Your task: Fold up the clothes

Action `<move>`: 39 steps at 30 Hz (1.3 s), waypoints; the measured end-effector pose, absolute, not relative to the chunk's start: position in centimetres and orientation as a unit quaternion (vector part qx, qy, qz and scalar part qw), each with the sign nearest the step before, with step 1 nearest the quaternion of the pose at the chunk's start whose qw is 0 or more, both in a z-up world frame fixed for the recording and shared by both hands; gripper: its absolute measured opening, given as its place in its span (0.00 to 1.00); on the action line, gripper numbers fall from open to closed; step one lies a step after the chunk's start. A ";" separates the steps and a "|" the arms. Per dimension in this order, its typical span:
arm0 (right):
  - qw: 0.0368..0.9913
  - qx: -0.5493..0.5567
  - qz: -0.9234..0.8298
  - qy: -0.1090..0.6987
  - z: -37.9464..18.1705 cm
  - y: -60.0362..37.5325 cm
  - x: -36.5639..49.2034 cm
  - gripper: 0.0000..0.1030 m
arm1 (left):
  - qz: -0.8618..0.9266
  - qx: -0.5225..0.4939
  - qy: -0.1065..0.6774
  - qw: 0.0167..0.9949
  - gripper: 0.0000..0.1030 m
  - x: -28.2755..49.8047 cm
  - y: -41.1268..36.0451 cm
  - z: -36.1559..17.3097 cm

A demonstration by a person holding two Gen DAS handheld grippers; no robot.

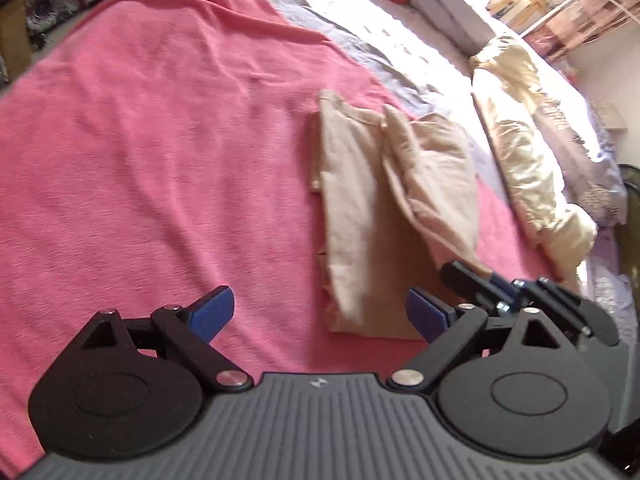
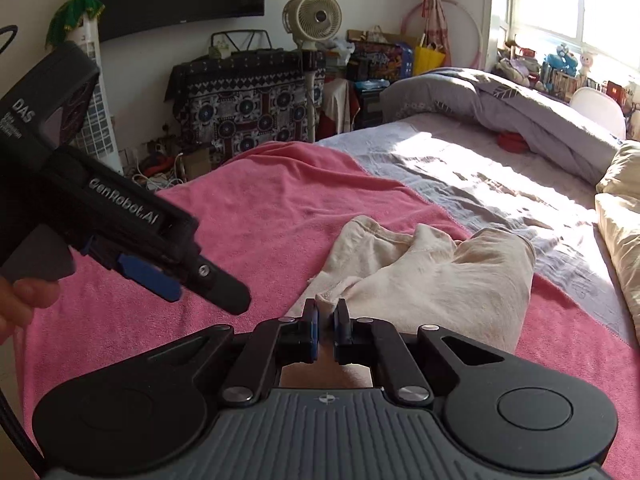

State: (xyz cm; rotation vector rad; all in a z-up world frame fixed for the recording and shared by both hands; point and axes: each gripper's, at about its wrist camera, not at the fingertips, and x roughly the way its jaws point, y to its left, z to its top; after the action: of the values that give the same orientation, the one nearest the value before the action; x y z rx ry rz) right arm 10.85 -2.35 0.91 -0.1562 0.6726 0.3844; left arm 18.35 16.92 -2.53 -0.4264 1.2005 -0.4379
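A beige garment (image 1: 368,208) lies partly folded on a pink towel (image 1: 160,140) spread over the bed; it also shows in the right wrist view (image 2: 440,280). My left gripper (image 1: 320,312) is open and empty, hovering above the garment's near edge. My right gripper (image 2: 328,320) is shut on a corner of the beige garment and lifts it slightly. The right gripper (image 1: 472,280) shows at the garment's lower right in the left wrist view. The left gripper (image 2: 192,280) shows at the left in the right wrist view, above the pink towel (image 2: 260,208).
A cream quilt (image 1: 528,152) lies bunched along the right side of the bed. A grey duvet (image 2: 520,108) lies at the far end. Beyond the bed stand a patterned covered stand (image 2: 248,108), a fan (image 2: 312,16) and clutter by the window.
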 end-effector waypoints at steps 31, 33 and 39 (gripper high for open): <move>0.907 -0.022 0.158 0.391 -2.4 -5.9 11.2 0.10 | -0.244 -0.116 0.576 0.771 0.73 31.6 3.6 -8.0; 0.906 -0.020 0.159 0.393 -2.6 -6.0 11.2 0.10 | -0.250 -0.135 0.572 0.769 0.73 31.7 3.7 -8.1; 0.903 -0.020 0.165 0.396 -2.8 -5.7 11.2 0.10 | -0.271 -0.186 0.560 0.761 0.55 32.3 3.0 -7.6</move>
State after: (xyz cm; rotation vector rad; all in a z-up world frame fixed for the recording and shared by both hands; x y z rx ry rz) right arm 11.22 -5.72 -2.77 -0.0418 0.8184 0.3401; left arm 32.35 3.01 -7.60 -0.4043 1.2183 -0.5896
